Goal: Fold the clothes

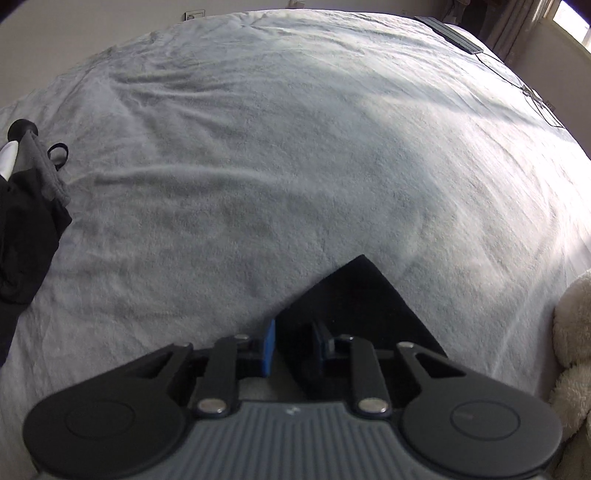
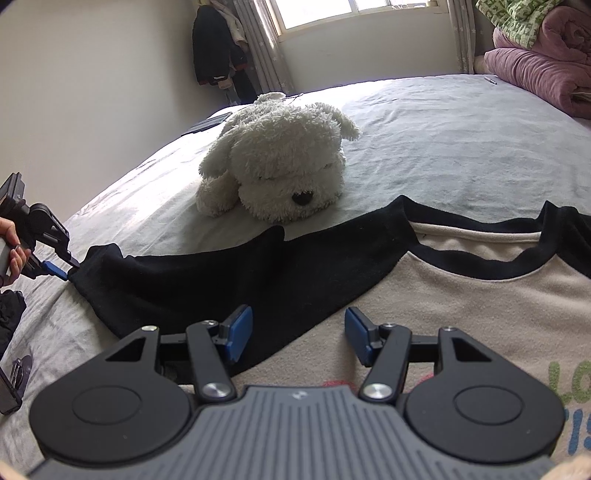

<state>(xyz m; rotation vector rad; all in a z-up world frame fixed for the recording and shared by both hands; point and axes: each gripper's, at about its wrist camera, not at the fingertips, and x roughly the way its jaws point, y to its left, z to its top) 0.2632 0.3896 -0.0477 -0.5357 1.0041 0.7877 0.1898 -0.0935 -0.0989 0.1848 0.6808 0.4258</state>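
A beige fleece shirt (image 2: 461, 306) with black sleeves and a black collar lies flat on the bed, front up. Its black sleeve (image 2: 207, 280) stretches out to the left. My left gripper (image 1: 293, 345) is shut on the cuff of that sleeve (image 1: 354, 299), which shows as a black wedge between the blue pads. From the right wrist view the left gripper (image 2: 62, 271) sits at the sleeve's far end, held by a hand (image 2: 11, 247). My right gripper (image 2: 298, 336) hovers open over the seam where sleeve meets body, with nothing between its fingers.
A white plush dog (image 2: 277, 162) lies on the grey bedsheet (image 1: 295, 147) just beyond the sleeve. Dark clothes (image 1: 26, 221) are heaped at the bed's left edge. Rolled pink quilts (image 2: 535, 74) sit at the far right. A dark flat device (image 1: 450, 35) and cable lie at the far corner.
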